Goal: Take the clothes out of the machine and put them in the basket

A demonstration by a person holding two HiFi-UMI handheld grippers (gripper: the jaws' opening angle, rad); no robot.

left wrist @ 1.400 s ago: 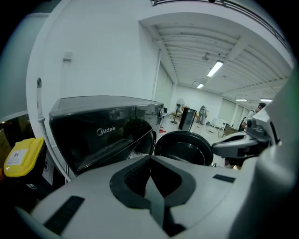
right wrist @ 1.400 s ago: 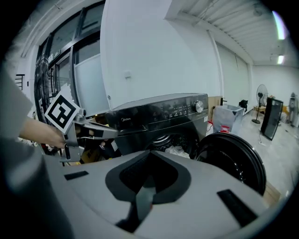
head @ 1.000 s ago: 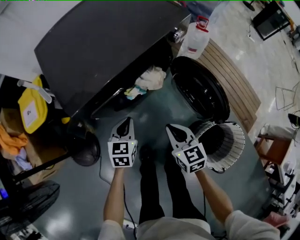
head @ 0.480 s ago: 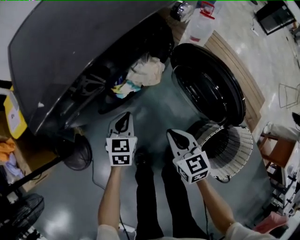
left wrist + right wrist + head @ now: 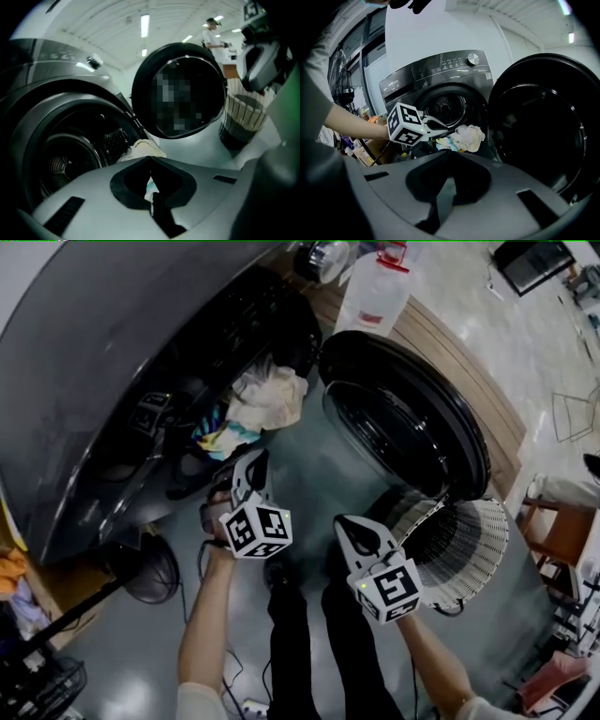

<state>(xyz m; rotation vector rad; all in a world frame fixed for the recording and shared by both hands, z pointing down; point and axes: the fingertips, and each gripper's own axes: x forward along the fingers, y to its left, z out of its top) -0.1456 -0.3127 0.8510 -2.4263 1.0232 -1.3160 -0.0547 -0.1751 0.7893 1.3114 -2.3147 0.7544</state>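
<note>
Washer [image 5: 112, 362] across the upper left of the head view, dark and front-loading, with the round door [image 5: 412, 418] swung fully open to the right. Below the door, on the floor, a pale slatted basket [image 5: 478, 549], upright, dark inside, no clothes to be made out in it.

Clothes [image 5: 267, 395] bunched at the lower lip of the drum opening, half spilling out over the seal: a cream piece on the door side, a smaller teal-and-yellow piece [image 5: 217, 434] beside it, away from the door. Probably light, soft and limp, to judge by the crumpled folds. No stiffness to rely on; liable to trail, catch on the seal, or shed a second piece if pinched thinly. Best taken at a thick raised fold of the cream piece, deep enough to gather several layers.

Long axis of the heap along the lip of the opening, cream end toward the hinge, coloured end toward the far side. Loose edges hanging outward and down toward the floor.

Left gripper [image 5: 251, 461] tilted down, tips just beside the coloured piece, jaws pressed together with nothing between them; contact with the cloth not clear. Right gripper [image 5: 352, 526] well back from the machine, between opening and basket, jaws likewise together and empty.
</note>
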